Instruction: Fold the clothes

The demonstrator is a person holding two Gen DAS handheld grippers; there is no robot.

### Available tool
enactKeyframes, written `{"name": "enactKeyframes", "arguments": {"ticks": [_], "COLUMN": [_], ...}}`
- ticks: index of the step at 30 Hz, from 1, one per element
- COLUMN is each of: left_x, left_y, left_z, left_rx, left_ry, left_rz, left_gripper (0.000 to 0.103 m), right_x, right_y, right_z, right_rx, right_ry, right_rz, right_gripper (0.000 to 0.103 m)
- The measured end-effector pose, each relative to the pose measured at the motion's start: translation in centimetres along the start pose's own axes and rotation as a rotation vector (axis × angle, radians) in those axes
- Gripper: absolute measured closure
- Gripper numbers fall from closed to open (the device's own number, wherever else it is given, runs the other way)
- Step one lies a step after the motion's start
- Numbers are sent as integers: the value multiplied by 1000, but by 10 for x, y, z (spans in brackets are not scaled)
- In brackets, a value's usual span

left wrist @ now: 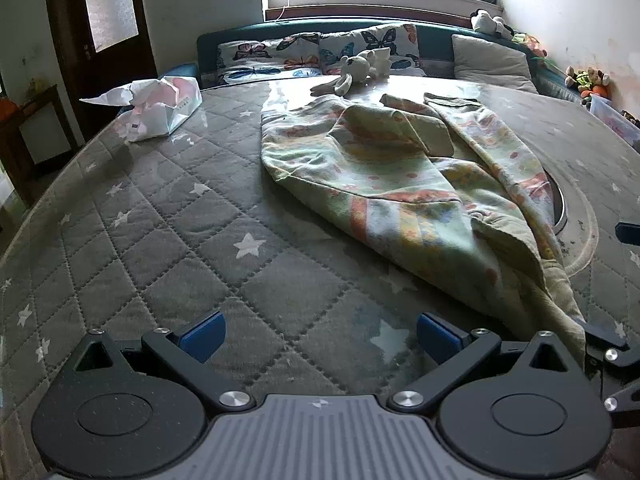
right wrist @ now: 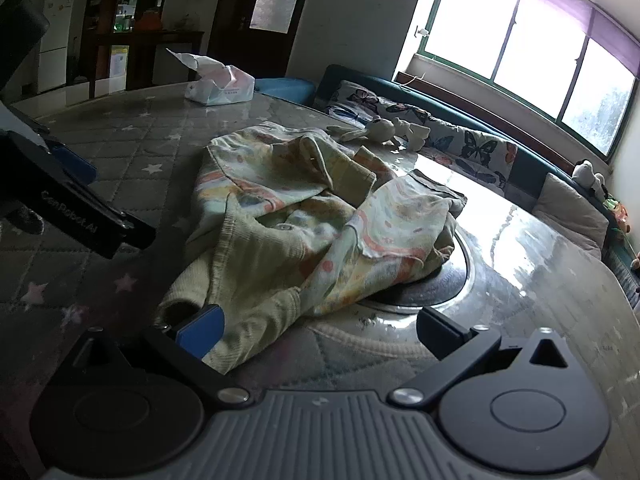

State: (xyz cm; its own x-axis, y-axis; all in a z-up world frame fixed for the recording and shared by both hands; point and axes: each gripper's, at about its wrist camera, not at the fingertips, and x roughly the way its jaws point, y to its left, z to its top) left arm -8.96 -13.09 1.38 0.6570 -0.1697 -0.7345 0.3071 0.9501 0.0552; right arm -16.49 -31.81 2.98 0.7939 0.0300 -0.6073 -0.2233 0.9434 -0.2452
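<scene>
A crumpled pale-green garment (left wrist: 404, 184) with orange and yellow print lies on the grey quilted star-pattern surface (left wrist: 168, 208). It also shows in the right wrist view (right wrist: 304, 216), with a ribbed cuff nearest the camera. My left gripper (left wrist: 320, 336) is open and empty, hovering over the quilt to the left of the garment's near corner. My right gripper (right wrist: 320, 336) is open, its left blue pad (right wrist: 202, 330) beside the ribbed cuff, nothing between the jaws. The left gripper's body (right wrist: 60, 200) shows at the left of the right wrist view.
A white tissue pack (left wrist: 160, 108) lies at the far left of the quilt. A plush rabbit (left wrist: 360, 68) and butterfly pillows (left wrist: 312, 56) lie at the far end. A round metal plate (right wrist: 440, 280) lies partly under the garment. A dark door (left wrist: 100, 20) stands at left.
</scene>
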Motion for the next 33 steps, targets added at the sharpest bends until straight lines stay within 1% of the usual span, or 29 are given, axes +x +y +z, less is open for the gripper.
{"name": "enactKeyframes", "arguments": {"ticks": [12, 22, 26, 33], "left_x": [-13, -23, -25, -28], "left_y": [-9, -15, -19, -25], "left_z": [-9, -14, -17, -20], "left_rx": [20, 32, 43, 56], "left_ry": [-1, -11, -8, -10], "left_rz": [-2, -2, 1, 1], "left_gripper": [0, 0, 0, 0], "right_x": [-22, -28, -29, -32], "right_y": [2, 0, -2, 1], "right_z": [-7, -10, -13, -16], "right_rx": [33, 96, 131, 144], "right_ry": [7, 16, 26, 33], "right_rz": [26, 59, 89, 101], "right_gripper": [0, 0, 0, 0]}}
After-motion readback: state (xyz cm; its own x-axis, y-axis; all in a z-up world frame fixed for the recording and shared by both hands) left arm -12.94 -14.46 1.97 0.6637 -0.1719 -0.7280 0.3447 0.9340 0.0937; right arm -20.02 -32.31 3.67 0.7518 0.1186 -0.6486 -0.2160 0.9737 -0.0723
